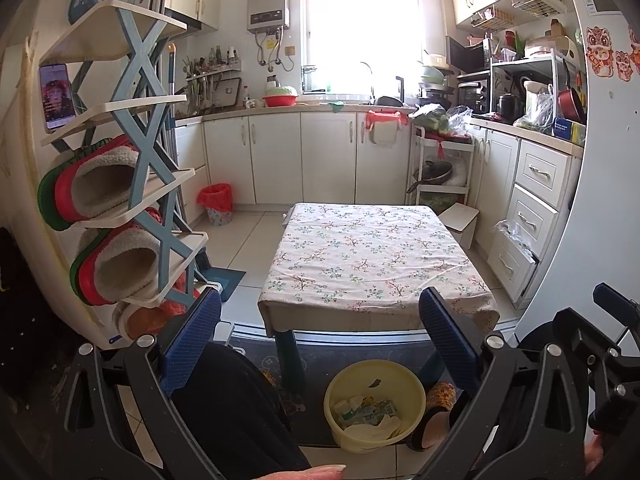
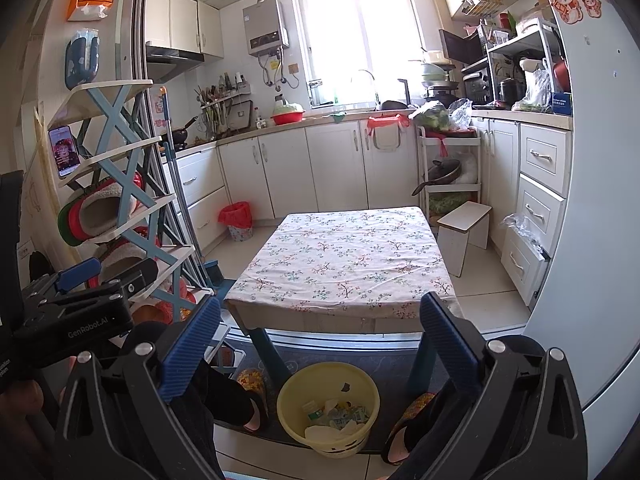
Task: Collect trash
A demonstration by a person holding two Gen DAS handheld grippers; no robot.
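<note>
Left gripper was spread wide, nothing between the blue pads. Right gripper same: jaws apart, empty. Both were held level, side by side, aimed across the table into the kitchen.

Trash sat in the yellow bin on the floor, just below and in front of the grippers, by the table's near edge, between the person's feet. Wrappers, a small bottle and crumpled paper showed inside. The tablecloth looked bare, so my read was that collection was done or nearly so.

If anything was left: sweep both cameras over the floor and under the table before calling it. For any stray piece, come down from above, pinch at the middle, release only once over the bin's rim so nothing bounces out.
</note>
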